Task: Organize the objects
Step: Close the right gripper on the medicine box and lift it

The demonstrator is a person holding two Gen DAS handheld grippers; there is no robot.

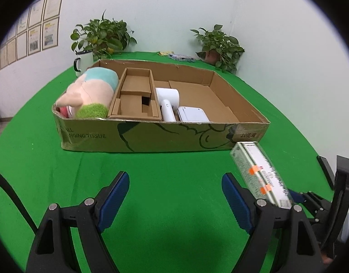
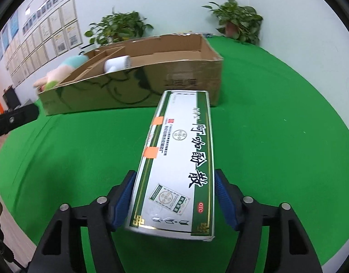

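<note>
Ahead of the left gripper (image 1: 175,199), left wrist view: fingers (image 1: 115,199) stand wide with only green cloth between them, nothing held. The hand looks parked as a spare, ready to steady or receive. Beyond the fingertips sits the cardboard tray (image 1: 151,136), a shallow corrugated box cut low, printed front wall facing the camera. Low walls make sense for dropping things in from above. Inside, far left of the fingers: a plush toy (image 1: 90,91), soft, pink, teal and green. Straight ahead: a folded cardboard insert (image 1: 134,100) forming small compartments. Just right of it: a white plastic device (image 1: 167,100), smooth and rounded, with a flat white box (image 1: 192,113) beside it. The right part of the tray floor is bare, probably the free slot. To the right of the right finger: the medicine box (image 1: 258,173), long and thin, with the other gripper behind it.

Between the right gripper (image 2: 174,199) fingers, right wrist view: the medicine box (image 2: 181,159) again, glossy white card with green and gold borders, black lettering and two orange tape tabs on one edge. The blue pads (image 2: 126,199) sit at both long sides near its close end, and the box juts out forward above the worktop (image 2: 276,147), so it reads as clamped and carried. Gripping the narrow width suits a long box. Its far end points at the tray's near right corner. Judged step: carrying it to the tray, not yet in.
</note>
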